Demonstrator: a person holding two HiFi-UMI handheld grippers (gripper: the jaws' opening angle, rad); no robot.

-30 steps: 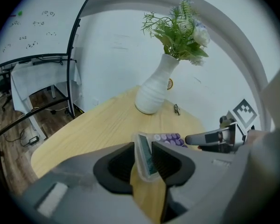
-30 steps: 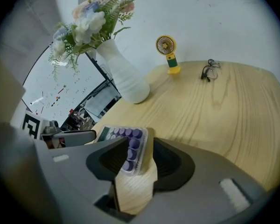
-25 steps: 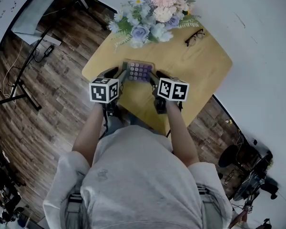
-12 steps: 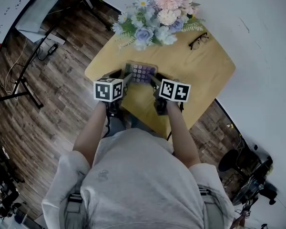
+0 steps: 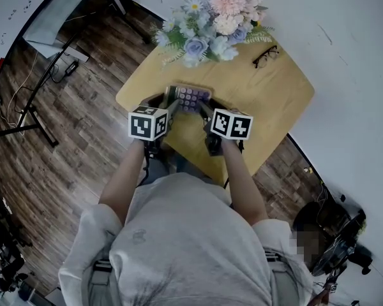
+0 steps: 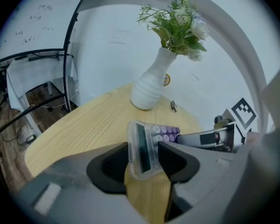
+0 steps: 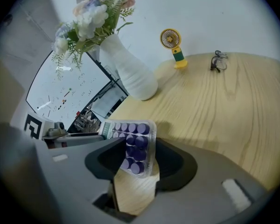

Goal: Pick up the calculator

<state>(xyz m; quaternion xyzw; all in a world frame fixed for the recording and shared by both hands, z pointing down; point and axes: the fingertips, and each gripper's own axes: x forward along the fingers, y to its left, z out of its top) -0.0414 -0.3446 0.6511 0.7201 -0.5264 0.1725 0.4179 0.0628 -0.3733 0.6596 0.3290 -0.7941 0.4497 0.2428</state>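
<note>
Step in hand: seating both tools on the calculator before the lift.

1. Check the left gripper (image 6: pixel 143 147). Its jaws have just been opening and now stand spread wide. The display end of the calculator (image 5: pixel 190 97) sits between them, with each side close to a jaw. No firm pinch is evident in the left gripper view.

2. Check the calculator itself. It lies near the front edge of the wooden table (image 5: pixel 271 97), spanning the gap between your two tools. The flower vase (image 6: pixel 151 85) stands well behind it. Whether it is already clear of the surface cannot be told.

3. Check the right gripper (image 7: pixel 141 146). Its jaws have just been closing a little but remain wide apart. The purple keypad end lies between them; the left jaw covers part of the keys and the right jaw is just beside the casing edge.

Next move, as a judgement: close both pairs of jaws squarely on the long sides of the casing until the pads bear evenly. Then raise both hands together, keeping them level. Uneven closing may twist the clear casing or let one end slip. Keep the lift away from the vase and from the spectacles (image 5: pixel 268 54) at the far right.
</note>
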